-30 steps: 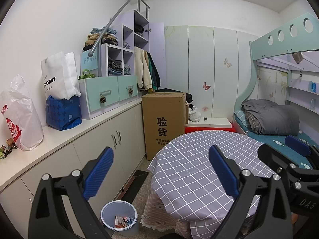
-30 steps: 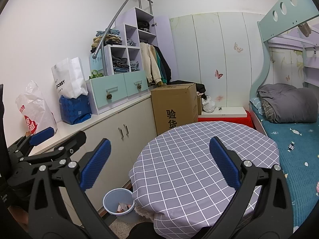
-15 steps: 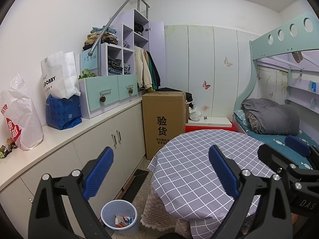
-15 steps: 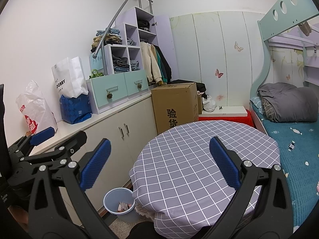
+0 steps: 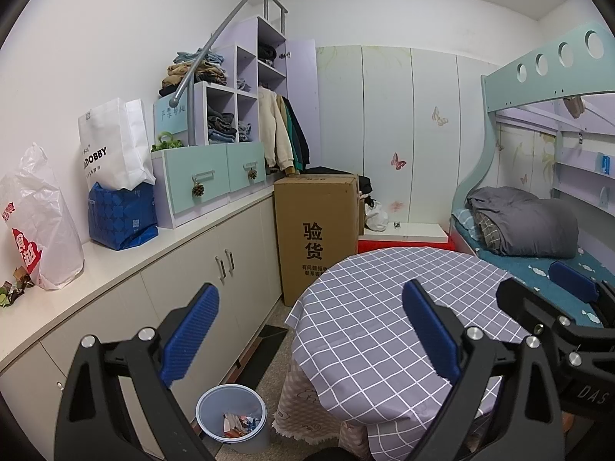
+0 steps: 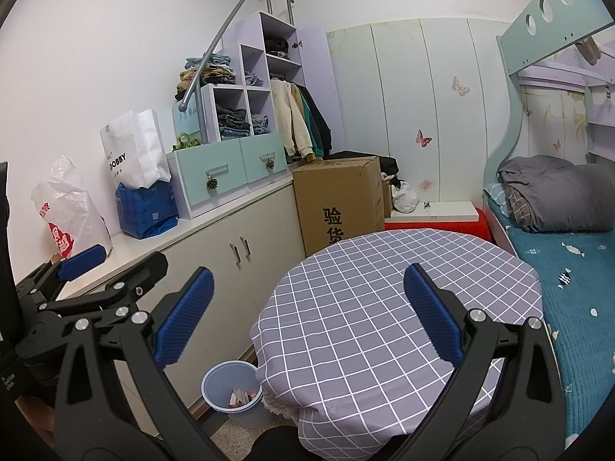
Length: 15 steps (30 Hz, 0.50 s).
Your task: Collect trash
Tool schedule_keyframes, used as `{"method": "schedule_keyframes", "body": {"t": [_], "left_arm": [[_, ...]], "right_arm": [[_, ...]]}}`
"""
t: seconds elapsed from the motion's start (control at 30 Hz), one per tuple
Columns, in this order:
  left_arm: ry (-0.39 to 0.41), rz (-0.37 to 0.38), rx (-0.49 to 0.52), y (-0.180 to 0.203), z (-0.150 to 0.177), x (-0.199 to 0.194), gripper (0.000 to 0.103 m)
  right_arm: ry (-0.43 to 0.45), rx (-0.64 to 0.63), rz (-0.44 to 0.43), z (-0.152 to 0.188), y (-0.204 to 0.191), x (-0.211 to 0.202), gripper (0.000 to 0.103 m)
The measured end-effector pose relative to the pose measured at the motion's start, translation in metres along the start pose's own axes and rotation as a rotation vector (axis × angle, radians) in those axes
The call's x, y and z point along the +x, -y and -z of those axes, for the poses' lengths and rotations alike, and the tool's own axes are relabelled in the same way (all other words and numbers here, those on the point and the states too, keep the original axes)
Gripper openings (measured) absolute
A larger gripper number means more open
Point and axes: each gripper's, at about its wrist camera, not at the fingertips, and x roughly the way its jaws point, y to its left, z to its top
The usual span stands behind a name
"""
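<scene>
A pale blue trash bin (image 5: 231, 418) stands on the floor between the cabinets and the round table, with paper scraps inside; it also shows low in the right wrist view (image 6: 231, 390). Small crumpled wrappers (image 5: 13, 296) lie on the counter's left end beside a white plastic bag (image 5: 40, 226). My left gripper (image 5: 309, 330) is held open above the table's left edge, nothing between its blue pads. My right gripper (image 6: 307, 315) is open over the checked tablecloth (image 6: 388, 299), also empty. Each gripper appears at the side of the other's view.
A white counter (image 5: 127, 261) over cabinets runs along the left wall, holding a paper bag (image 5: 113, 146), a blue bag (image 5: 123, 215) and drawer units. A tall cardboard box (image 5: 319, 230) stands behind the table. A bunk bed (image 6: 557, 230) with grey bedding fills the right.
</scene>
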Motion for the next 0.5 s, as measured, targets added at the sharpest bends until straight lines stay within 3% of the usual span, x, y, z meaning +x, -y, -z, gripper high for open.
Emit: {"method": "schedule_keyframes", "body": {"t": [0.5], "left_arm": [[-0.007, 0.003, 0.003, -0.0040, 0.0062, 0.0007, 0.094]], "right_arm": [[-0.002, 0.002, 0.001, -0.0003, -0.0009, 0.0006, 0.097]]}}
